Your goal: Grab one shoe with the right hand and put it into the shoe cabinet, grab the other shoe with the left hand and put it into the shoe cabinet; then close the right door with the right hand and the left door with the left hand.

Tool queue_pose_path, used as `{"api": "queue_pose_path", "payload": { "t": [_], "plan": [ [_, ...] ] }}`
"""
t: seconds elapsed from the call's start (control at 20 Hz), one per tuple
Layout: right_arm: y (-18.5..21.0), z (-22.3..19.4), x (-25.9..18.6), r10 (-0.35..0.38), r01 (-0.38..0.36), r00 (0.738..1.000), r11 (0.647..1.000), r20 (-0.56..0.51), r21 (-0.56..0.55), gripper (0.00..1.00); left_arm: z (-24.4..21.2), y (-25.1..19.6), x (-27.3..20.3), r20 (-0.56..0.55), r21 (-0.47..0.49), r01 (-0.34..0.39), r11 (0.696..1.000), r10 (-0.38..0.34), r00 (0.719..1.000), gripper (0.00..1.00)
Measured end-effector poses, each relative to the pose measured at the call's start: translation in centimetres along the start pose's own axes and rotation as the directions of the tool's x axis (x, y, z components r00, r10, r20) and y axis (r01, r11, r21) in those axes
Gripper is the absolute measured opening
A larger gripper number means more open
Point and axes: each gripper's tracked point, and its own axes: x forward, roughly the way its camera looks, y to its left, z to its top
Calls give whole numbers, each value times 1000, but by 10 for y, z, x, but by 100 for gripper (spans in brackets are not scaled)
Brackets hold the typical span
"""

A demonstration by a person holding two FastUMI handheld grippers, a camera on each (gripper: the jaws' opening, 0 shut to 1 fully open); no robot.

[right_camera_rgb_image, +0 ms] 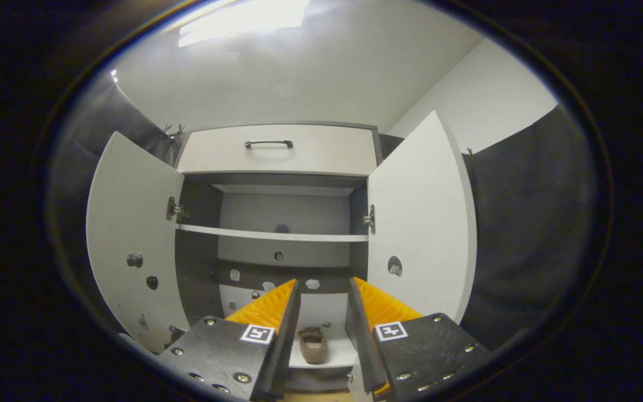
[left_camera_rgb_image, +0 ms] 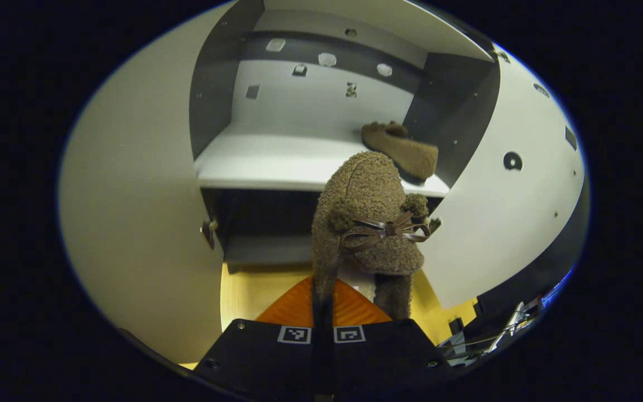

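Left gripper (left_camera_rgb_image: 321, 301): clenching second shoe (left_camera_rgb_image: 369, 223), holding it before open shoe cabinet (left_camera_rgb_image: 310, 100). First shoe (left_camera_rgb_image: 402, 149): lying on right of shelf (left_camera_rgb_image: 254, 162). Right gripper (right_camera_rgb_image: 324, 312): hanging released, empty. Advice: aiming for bare shelf left of first shoe, clearing shelf edge, releasing only once sole is resting flat.

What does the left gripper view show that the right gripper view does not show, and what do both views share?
Left gripper view alone: the left gripper, shut on a fuzzy brown shoe with a bow, held in front of the cabinet above the wooden floor.

Right gripper view alone: the right gripper, open and holding nothing, the drawer handle above the compartments, and the upper shelf.

Both: the open shoe cabinet doors and the other shoe lying on a lower shelf.
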Motion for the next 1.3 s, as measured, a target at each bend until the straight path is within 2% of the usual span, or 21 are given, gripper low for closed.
{"api": "queue_pose_path", "payload": {
  "t": [0.2, 0.3, 0.45, 0.5, 0.55, 0.6, 0.8, 1.0, 1.15, 1.3],
  "plan": [
    [-8, -2, -3, -11, 11, 1000, 1000, 0, -5, 51, 62, -1, 19, 101, -3, -4, 1000, 4, 995, 1],
    [-8, -4, -4, -1, 1, 1000, 1000, -2, -3, 48, 85, 0, 30, 128, -30, -15, 999, 19, 992, 1],
    [-4, -12, -7, 24, -24, 1000, 999, -14, -25, 48, 123, 5, 52, 157, -55, -42, 998, 50, 986, 1],
    [0, -16, -9, 40, -41, 999, 999, -26, -32, 51, 132, 7, 61, 160, -68, -47, 997, 57, 985, 1],
    [1, -19, -10, 50, -52, 998, 998, -33, -37, 48, 139, 6, 67, 158, -76, -49, 996, 61, 986, 1],
    [2, -21, -11, 57, -59, 998, 997, -38, -44, 51, 144, 7, 73, 156, -80, -55, 995, 67, 985, 0],
    [4, -26, -11, 98, -101, 993, 994, -58, -41, 51, 158, 22, 106, 131, -94, -92, 991, 104, 986, 0],
    [-2, -30, -6, 90, -94, 994, 994, -69, -56, 51, 161, 33, 124, 116, -119, -109, 987, 123, 986, 1],
    [-6, -32, -2, 85, -89, 994, 995, -73, -48, 51, 163, 41, 134, 107, -91, -141, 986, 150, 983, 1],
    [-8, -35, 0, 81, -85, 994, 995, -75, -52, 51, 165, 40, 141, 104, -68, -140, 988, 146, 984, 1]
  ]
}}
